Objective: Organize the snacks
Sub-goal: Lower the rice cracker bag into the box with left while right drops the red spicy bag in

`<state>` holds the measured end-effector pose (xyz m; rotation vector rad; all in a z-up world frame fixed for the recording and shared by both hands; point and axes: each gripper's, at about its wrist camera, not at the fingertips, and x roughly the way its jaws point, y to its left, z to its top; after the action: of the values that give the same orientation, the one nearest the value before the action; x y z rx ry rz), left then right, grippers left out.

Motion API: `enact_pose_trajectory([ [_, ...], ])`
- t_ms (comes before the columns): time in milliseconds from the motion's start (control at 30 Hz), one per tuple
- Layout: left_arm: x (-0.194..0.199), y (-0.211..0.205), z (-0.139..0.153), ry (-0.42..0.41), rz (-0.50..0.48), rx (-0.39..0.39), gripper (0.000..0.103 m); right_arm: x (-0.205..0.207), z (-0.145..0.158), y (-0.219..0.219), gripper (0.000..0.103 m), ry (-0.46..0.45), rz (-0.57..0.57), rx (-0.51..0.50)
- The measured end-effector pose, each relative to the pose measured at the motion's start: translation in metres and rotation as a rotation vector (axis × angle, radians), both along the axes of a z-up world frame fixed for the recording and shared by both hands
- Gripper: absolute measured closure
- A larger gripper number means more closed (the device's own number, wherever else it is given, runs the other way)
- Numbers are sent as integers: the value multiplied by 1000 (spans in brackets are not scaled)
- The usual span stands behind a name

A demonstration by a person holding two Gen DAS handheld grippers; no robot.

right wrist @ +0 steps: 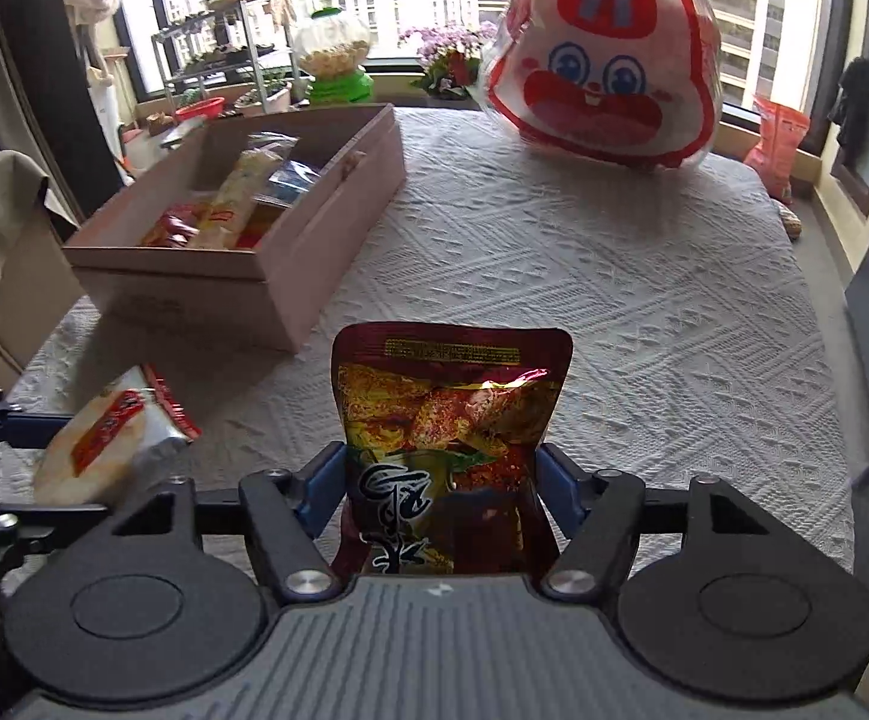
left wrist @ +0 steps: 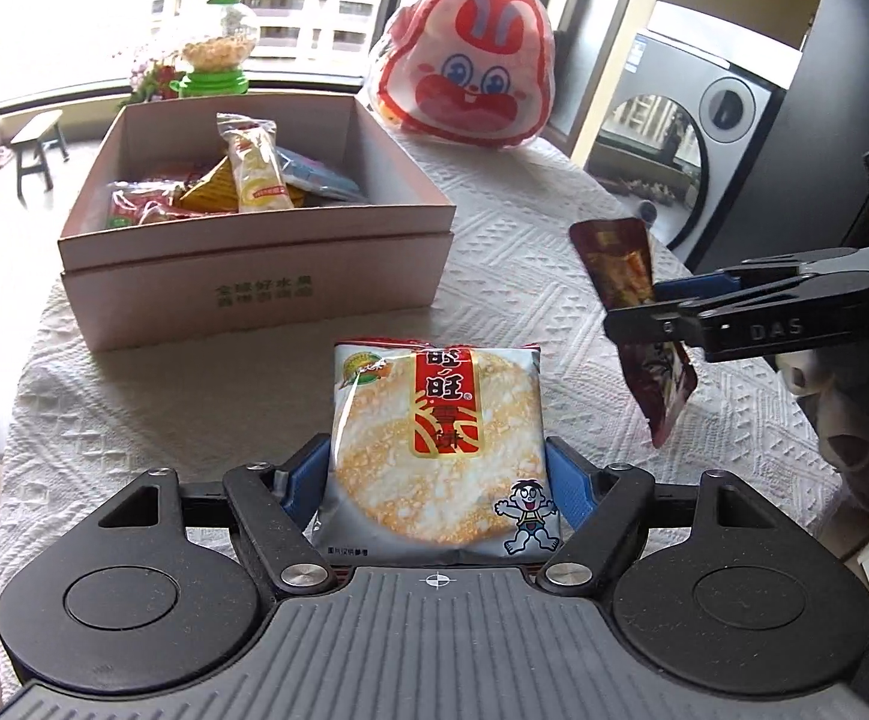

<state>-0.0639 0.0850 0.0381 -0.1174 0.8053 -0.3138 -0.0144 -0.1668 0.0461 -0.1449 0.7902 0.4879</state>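
Blue pads of your left gripper (left wrist: 439,474) clamp a silver rice-cracker packet (left wrist: 434,450) by its sides, held clear of the white textured tablecloth (left wrist: 494,252). Your right gripper (right wrist: 443,486) pinches a dark red spicy snack pouch (right wrist: 449,438), raised upright above the cloth. The open cardboard box (left wrist: 254,276) sits ahead on the left, several wrapped snacks (left wrist: 236,186) inside. A rabbit-face bag (left wrist: 470,66) stands beyond it.

"DAS" on right gripper (left wrist: 638,315), "旺旺" on rice-cracker packet (left wrist: 434,450)
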Motion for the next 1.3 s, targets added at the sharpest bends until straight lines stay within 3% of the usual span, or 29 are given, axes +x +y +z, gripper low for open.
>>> enact_pose_trajectory([
  [133, -6, 15, 15, -61, 40, -41, 23, -30, 37, 5, 38, -102, 44, 25],
  [333, 14, 59, 74, -322, 223, -82, 23, -56, 91, 9, 38, -254, 105, 99],
  [433, 49, 70, 89, -414, 234, -96, 23, -60, 103, 15, 38, -295, 124, 112],
  [500, 83, 69, 81, -381, 197, -63, 22, -57, 105, 20, 38, -297, 125, 115],
  [567, 123, 66, 56, -225, 181, -2, 23, -52, 105, 25, 38, -278, 118, 120],
  [633, 137, 66, 37, -175, 184, 21, 23, -47, 103, 28, 38, -264, 115, 120],
  [733, 126, 82, 34, -258, 253, -62, 23, -38, 103, 31, 38, -264, 99, 114],
  [800, 124, 97, 36, -261, 274, -113, 23, -30, 105, 34, 38, -254, 84, 121],
  [900, 133, 86, 28, -155, 137, 3, 23, -5, 112, 46, 38, -231, 71, 145],
  [1000, 122, 72, 21, -227, 85, 140, 23, 21, 118, 66, 38, -234, 63, 155],
  [1200, 124, 79, 21, -263, 92, 92, 24, 80, 109, 119, 38, -233, 57, 101],
  [1300, 116, 86, 26, -292, 133, 58, 24, 113, 88, 141, 38, -111, 81, 88],
])
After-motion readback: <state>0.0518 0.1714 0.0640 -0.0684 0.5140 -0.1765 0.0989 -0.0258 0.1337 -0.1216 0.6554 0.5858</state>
